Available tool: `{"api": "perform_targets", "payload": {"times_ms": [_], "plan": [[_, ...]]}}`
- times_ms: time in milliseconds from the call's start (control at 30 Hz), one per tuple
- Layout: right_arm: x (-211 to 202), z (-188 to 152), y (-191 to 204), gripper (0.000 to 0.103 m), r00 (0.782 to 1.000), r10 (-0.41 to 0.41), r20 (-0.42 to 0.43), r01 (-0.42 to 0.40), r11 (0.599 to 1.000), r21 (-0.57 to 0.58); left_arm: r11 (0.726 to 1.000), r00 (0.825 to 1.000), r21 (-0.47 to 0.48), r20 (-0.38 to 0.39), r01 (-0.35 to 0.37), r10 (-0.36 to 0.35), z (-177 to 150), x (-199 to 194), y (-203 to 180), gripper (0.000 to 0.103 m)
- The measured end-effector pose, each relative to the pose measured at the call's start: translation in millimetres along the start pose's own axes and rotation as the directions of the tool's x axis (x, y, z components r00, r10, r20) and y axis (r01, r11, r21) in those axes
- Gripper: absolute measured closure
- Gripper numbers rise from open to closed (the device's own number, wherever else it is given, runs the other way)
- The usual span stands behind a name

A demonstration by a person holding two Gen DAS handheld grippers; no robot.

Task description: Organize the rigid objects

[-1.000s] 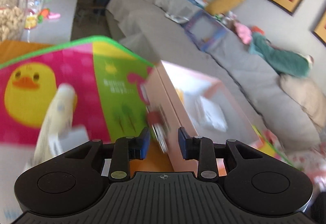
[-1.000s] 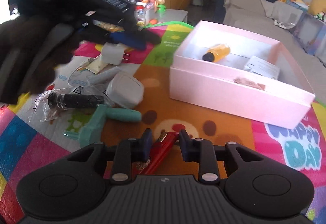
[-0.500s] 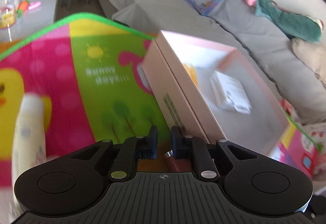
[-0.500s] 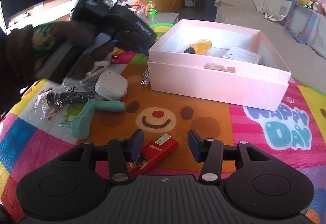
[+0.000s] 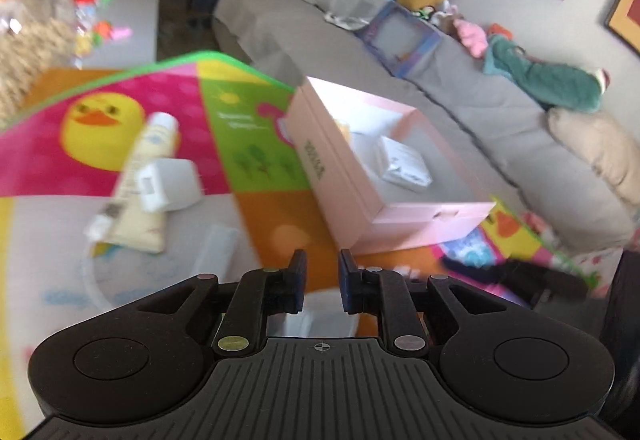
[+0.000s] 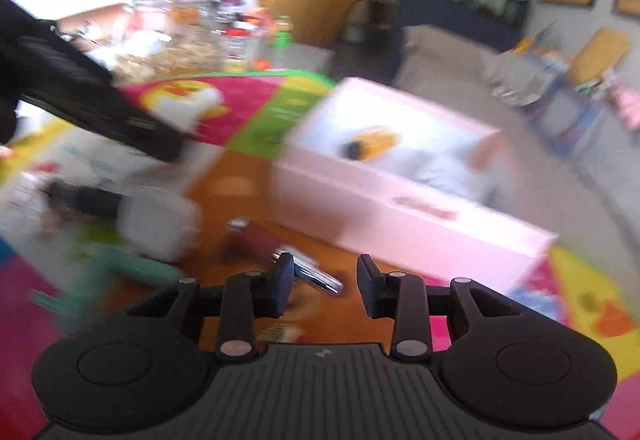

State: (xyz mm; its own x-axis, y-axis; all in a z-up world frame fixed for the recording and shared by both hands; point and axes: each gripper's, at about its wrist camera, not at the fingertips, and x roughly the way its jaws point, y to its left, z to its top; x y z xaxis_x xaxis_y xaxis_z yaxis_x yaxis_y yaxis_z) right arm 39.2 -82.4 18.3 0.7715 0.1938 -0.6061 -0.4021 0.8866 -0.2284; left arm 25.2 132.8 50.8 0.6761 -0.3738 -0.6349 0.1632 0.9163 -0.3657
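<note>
Right wrist view shows the right gripper [image 6: 326, 272] with its jaws spread wide and nothing between them; a second ago they were clamped on the red lighter [image 6: 276, 332], which now lies on the orange patch of the play mat [image 5: 264, 216], low in the frame, just under and behind the jaws; so the lighter has been let go outside the box, and I judge it still waits to be put away. Half a second ago the left gripper [image 5: 322, 268] had its jaws nearly shut beside a dark red thing; now they stand a little apart and empty, pulled back from the pink box [image 5: 320, 160]. The picture is heavily blurred, so both grippers seem to be swinging. A dark red item [image 6: 256, 236] with a metal cap lies at centre, in front of the box wall; a shiny metal piece [image 6: 316, 276] sits just beyond the left-hand finger, touching neither. Inside the box are an orange bottle [image 6: 376, 142] and a white packet [image 5: 404, 164]; on the mat at the left lie a cream tube [image 5: 148, 160], a white charger [image 5: 168, 180] and a teal tool [image 6: 132, 268], all well apart from either pair of jaws.
</note>
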Motion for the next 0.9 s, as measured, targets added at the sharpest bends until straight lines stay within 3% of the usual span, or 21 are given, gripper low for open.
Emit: {"api": "perform_targets", "payload": {"times_ms": [67,167,233,333,433,567,700,833,900], "plan": [[-2.2,-4.5,-18.9,0.066,1.0,-0.01,-0.018,0.011,0.999,0.048,0.998,0.998,0.028,-0.017,-0.06,0.06,-16.4,-14.8,-8.2,0.084],[-8.9,-15.7,-46.9,0.048,0.997,0.064,-0.043,-0.055,0.981,0.184,0.998,0.997,-0.015,-0.044,-0.061,0.061,-39.2,-26.5,-11.6,0.084],[-13.2,-26.8,-54.6,0.045,0.993,0.104,-0.05,-0.089,0.966,0.245,0.996,0.997,-0.06,-0.044,-0.065,0.062,-48.3,-29.4,-13.1,0.084],[-15.5,-40.7,-56.5,0.042,0.987,0.149,-0.06,-0.128,0.953,0.275,0.993,0.996,-0.09,-0.04,-0.077,0.074,-54.1,-21.7,-14.5,0.084],[-21.8,-47.5,-51.7,0.038,0.989,0.144,-0.045,-0.127,0.955,0.266,0.991,0.993,-0.078,-0.054,-0.106,0.102,-57.7,-9.7,-22.6,0.083],[-22.5,-52.3,-54.5,0.028,0.987,0.16,-0.033,-0.143,0.944,0.296,0.992,0.988,0.03,-0.087,-0.124,0.126,-63.6,6.6,-43.6,0.078],[-22.1,-53.5,-54.8,0.025,0.986,0.162,-0.025,-0.147,0.94,0.308,0.968,0.982,0.197,-0.078,-0.154,0.172,-71.4,9.2,-63.4,0.077],[-24.0,-53.0,-55.0,0.023,0.986,0.165,-0.024,-0.15,0.94,0.305,0.946,0.987,0.316,-0.119,-0.066,0.109,-82.0,4.3,-75.1,0.066],[-23.7,-52.8,-54.6,0.022,0.985,0.168,-0.023,-0.153,0.94,0.304,0.94,0.985,0.336,-0.133,-0.055,0.106,-84.1,4.8,-81.7,0.059]]}}
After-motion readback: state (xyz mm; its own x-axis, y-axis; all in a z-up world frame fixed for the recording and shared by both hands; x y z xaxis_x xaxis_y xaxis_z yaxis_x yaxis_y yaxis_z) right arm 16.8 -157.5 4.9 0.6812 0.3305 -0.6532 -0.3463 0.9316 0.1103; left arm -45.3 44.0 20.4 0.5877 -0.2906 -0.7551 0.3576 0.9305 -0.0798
